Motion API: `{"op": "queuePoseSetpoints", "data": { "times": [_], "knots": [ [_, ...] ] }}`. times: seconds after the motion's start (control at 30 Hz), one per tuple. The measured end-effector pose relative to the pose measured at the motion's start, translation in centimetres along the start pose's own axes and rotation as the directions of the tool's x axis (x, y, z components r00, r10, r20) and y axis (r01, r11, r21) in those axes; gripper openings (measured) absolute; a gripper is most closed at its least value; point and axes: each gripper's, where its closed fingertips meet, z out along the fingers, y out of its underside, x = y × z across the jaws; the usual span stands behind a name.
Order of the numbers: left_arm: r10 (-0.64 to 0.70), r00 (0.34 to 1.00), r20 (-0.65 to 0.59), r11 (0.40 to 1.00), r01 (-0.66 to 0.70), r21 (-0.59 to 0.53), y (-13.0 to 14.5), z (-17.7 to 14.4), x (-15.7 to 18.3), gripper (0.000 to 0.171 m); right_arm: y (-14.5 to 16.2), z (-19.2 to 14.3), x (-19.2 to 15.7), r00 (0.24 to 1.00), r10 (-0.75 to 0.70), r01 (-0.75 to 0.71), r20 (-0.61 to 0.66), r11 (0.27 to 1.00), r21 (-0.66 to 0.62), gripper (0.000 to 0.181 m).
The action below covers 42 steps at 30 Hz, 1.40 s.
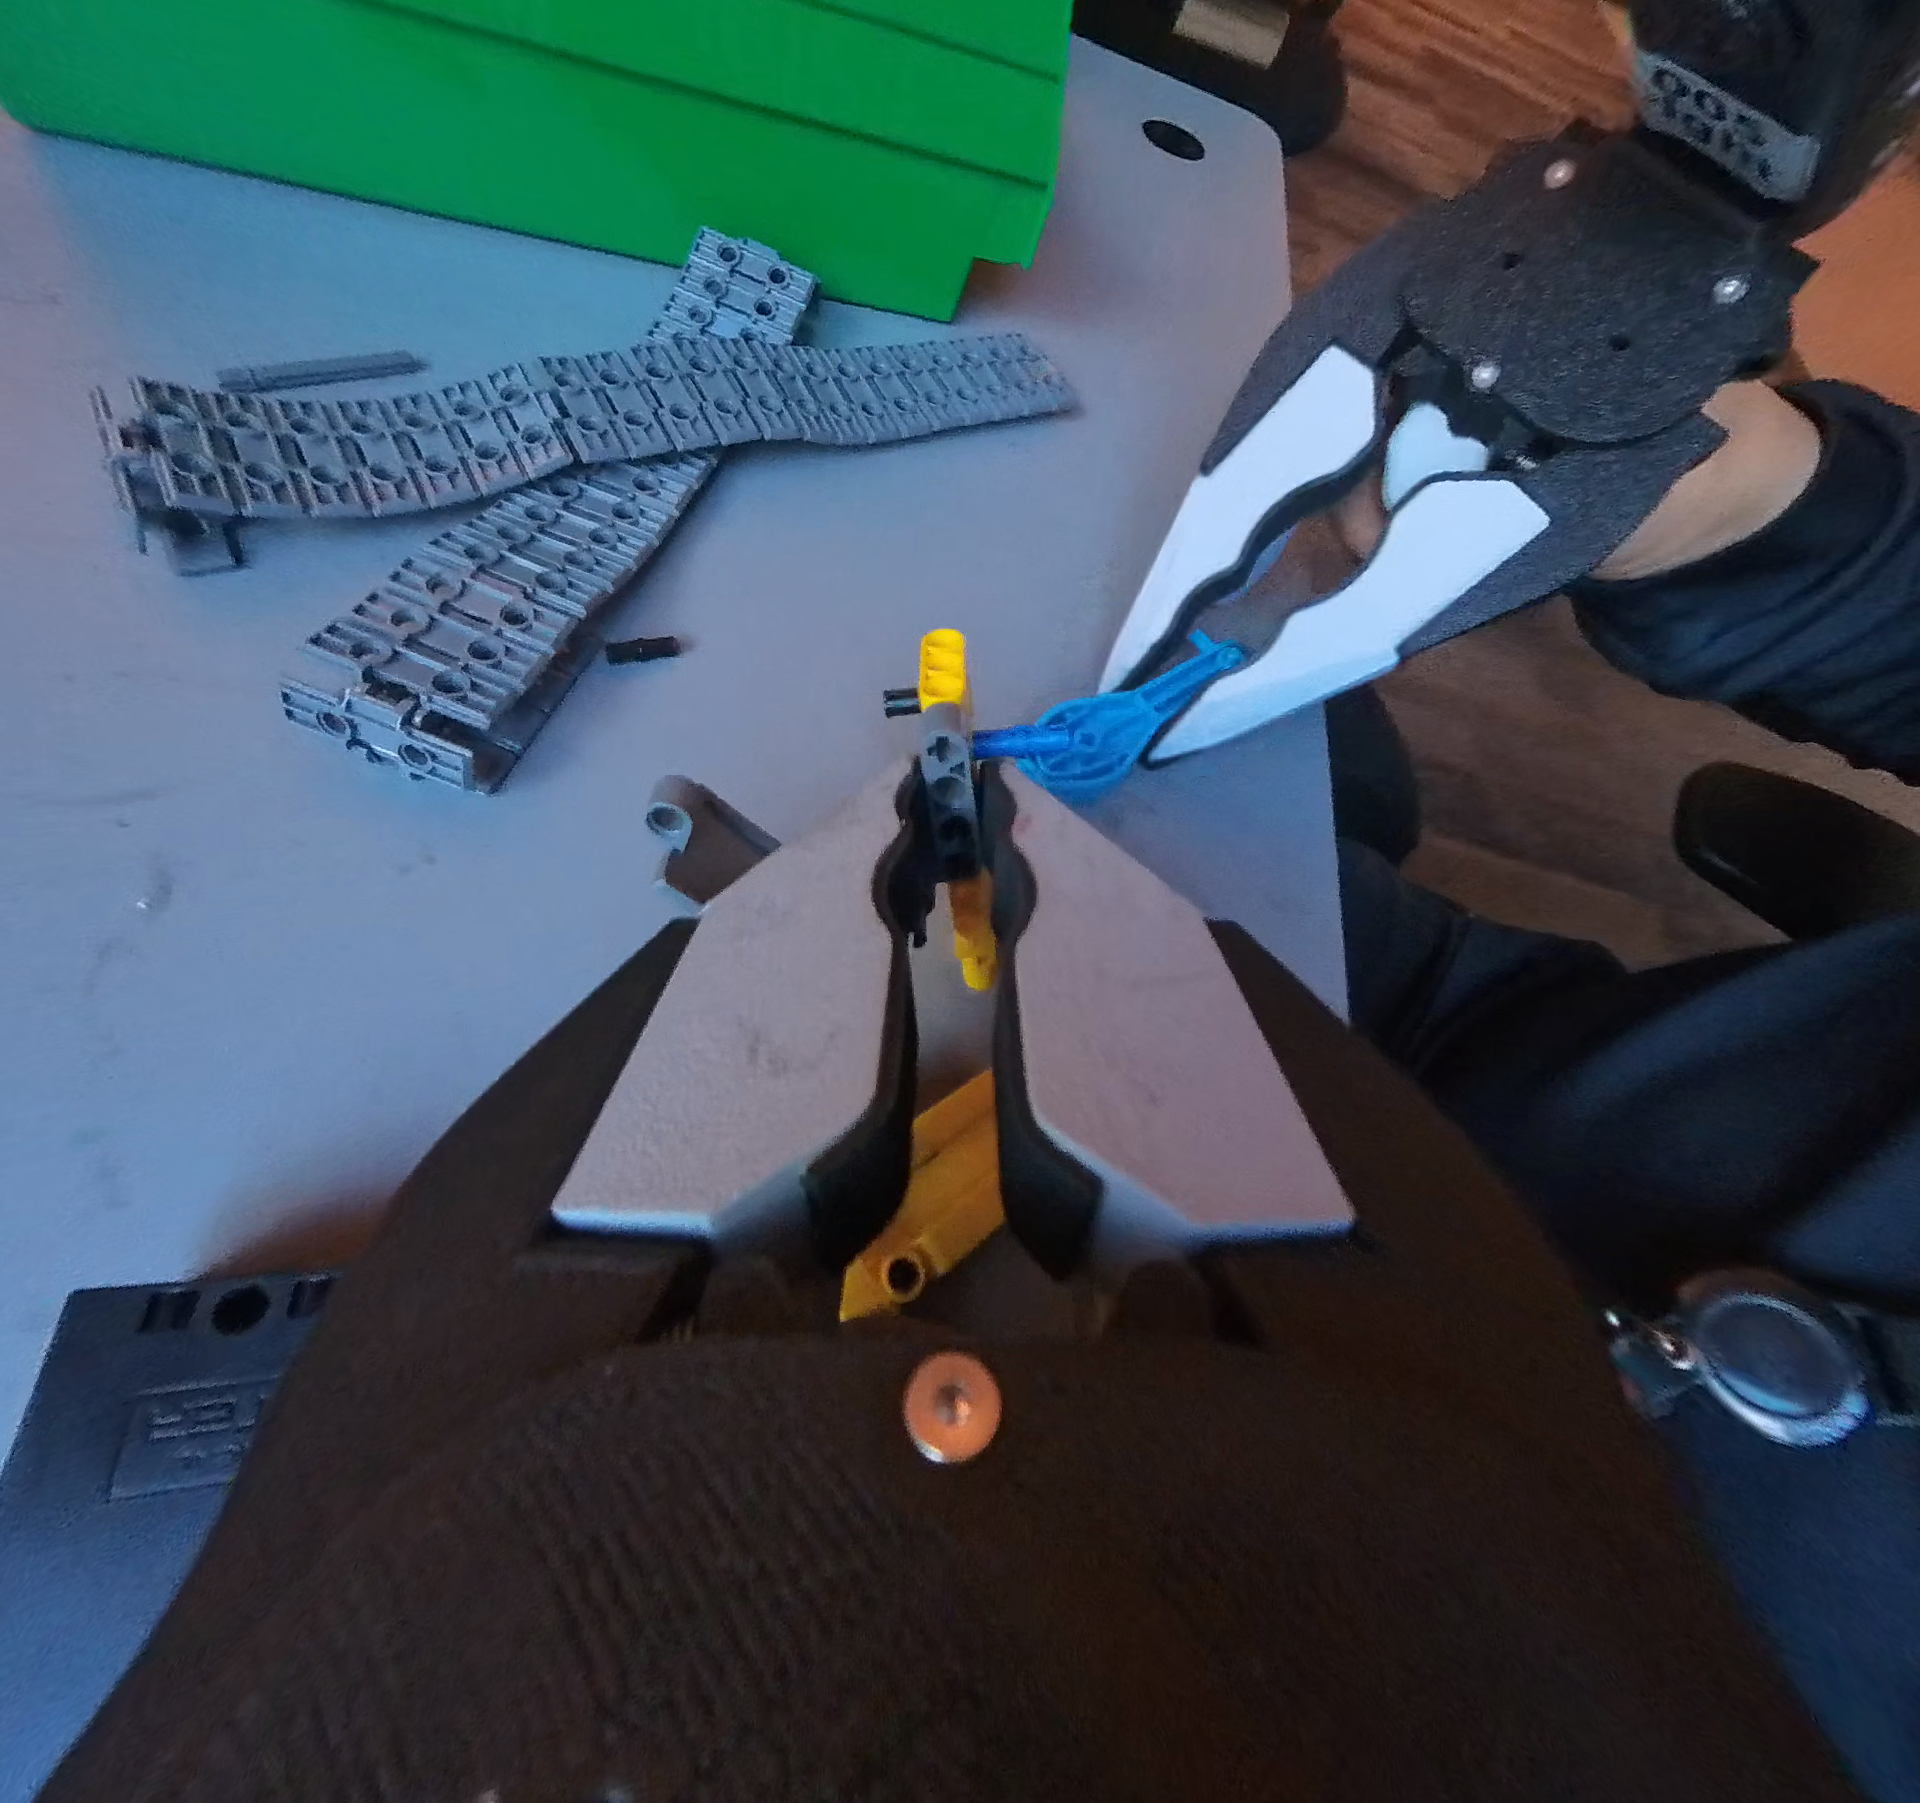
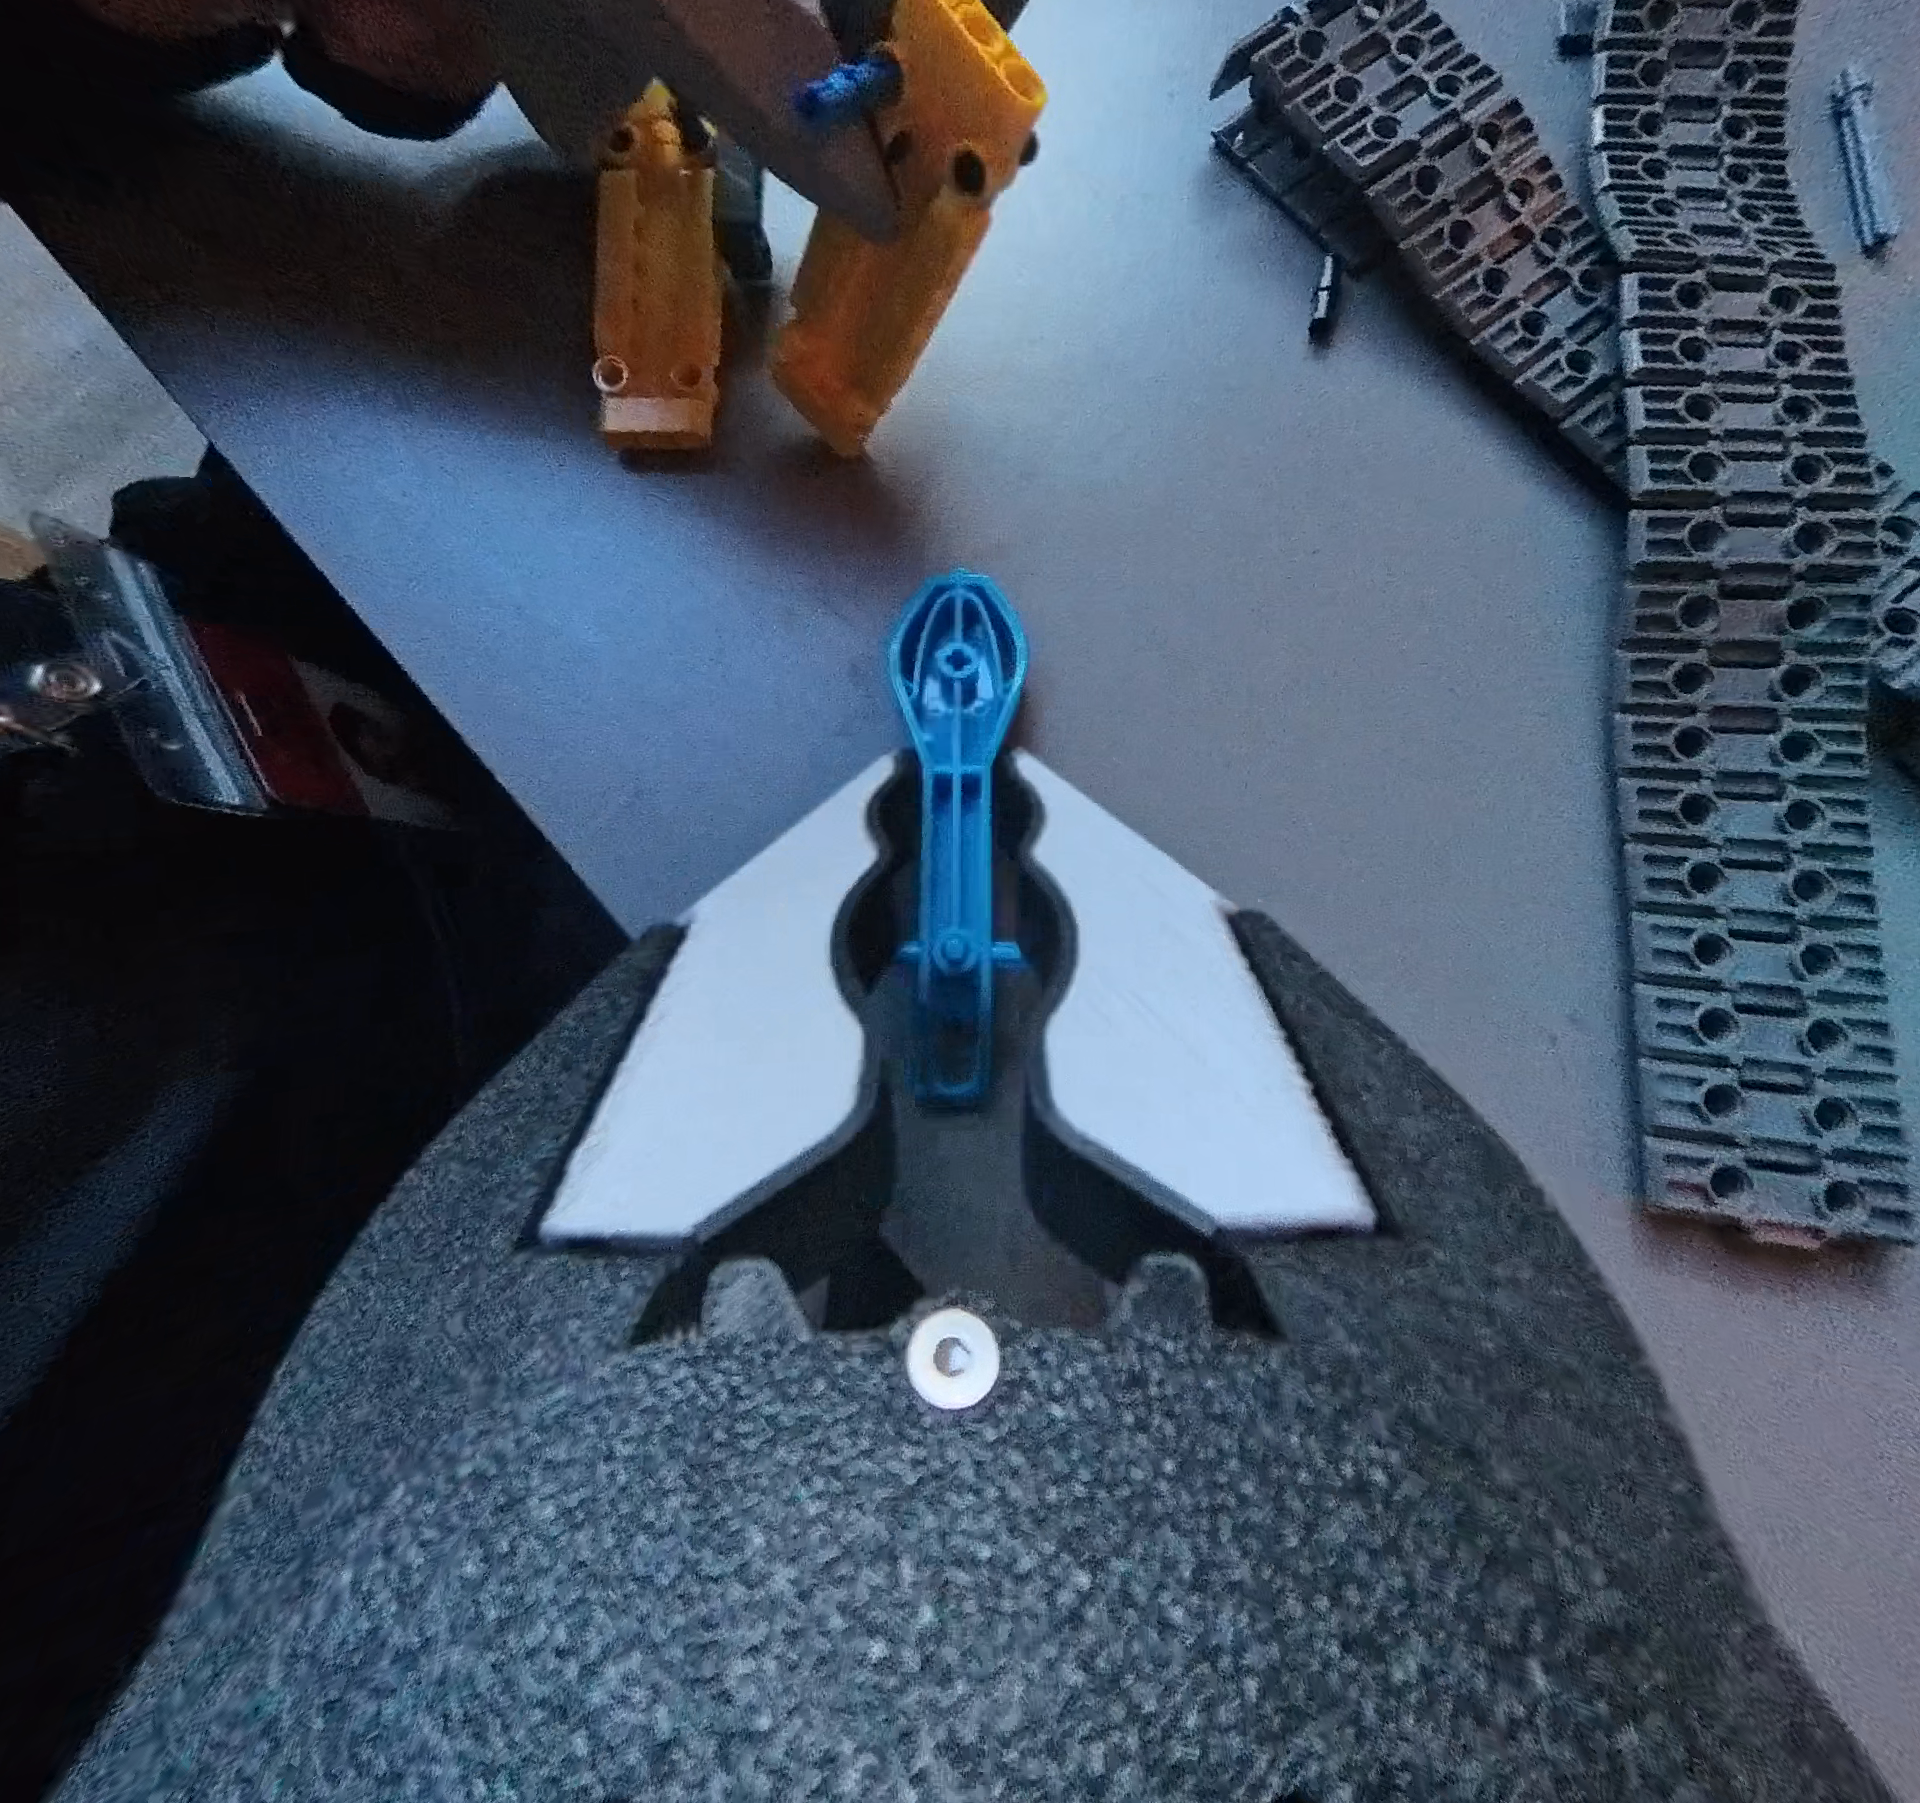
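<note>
My left gripper (image 1: 951, 792) is shut on a small assembly of yellow and dark grey building pieces (image 1: 943, 673), held above the grey table (image 1: 312, 922). A short blue pin (image 1: 1000, 741) sticks out of the assembly's right side. My right gripper (image 2: 956, 766) is shut on a blue plastic tool (image 2: 956, 673) with a rounded cage-like head. In the left wrist view the tool head (image 1: 1081, 740) lies just right of the pin. In the right wrist view the assembly (image 2: 914, 226) and its pin (image 2: 842, 86) sit beyond the tool, with a gap between them.
Several grey track-link strips (image 1: 582, 423) lie crossed on the table, also at the right in the right wrist view (image 2: 1745, 714). A green bin (image 1: 520, 70) stands behind them. A black pin (image 1: 642, 650) and a small grey part (image 1: 670, 818) lie loose. The table edge (image 1: 1309, 506) runs on the right.
</note>
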Motion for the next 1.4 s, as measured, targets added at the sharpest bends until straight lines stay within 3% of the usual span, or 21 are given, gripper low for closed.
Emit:
{"op": "queuePoseSetpoints", "data": {
  "times": [0.07,0.2,0.27,0.53,0.77,1.4],
  "knots": [
    [0.026,0.999,0.032,1.0,-0.026,-0.002,-0.1,0.0,-0.4,0.007,-0.4,0.2,-0.2,1.0,0.023,-0.024,0.013,0.999,0.029,0.011],
    [0.146,0.977,0.157,0.989,-0.147,-0.005,-0.6,-0.2,-1.3,0.006,-3.5,-1.3,-0.4,0.991,0.129,-0.134,0.038,0.962,0.237,0.01],
    [0.214,0.959,0.184,0.976,-0.216,-0.012,-0.7,0.2,-1.0,0.006,-3.7,-1.3,0.3,0.985,0.172,-0.169,0.014,0.946,0.277,0.009],
    [0.23,0.958,0.174,0.973,-0.229,-0.027,-1.1,1.3,-0.4,0.006,-3.9,-1.3,0.3,0.955,0.291,-0.287,0.051,0.874,0.392,0.009],
    [0.223,0.959,0.174,0.975,-0.222,-0.023,-1.3,1.7,-0.2,0.006,-4.2,-1.6,0.7,0.931,0.351,-0.357,0.1,0.822,0.444,0.008],
    [0.3,0.927,0.226,0.954,-0.297,-0.049,-1.3,2.0,0.0,0.006,-3.8,-1.2,0.8,0.899,0.413,-0.433,0.147,0.787,0.44,0.008]
  ]
}}
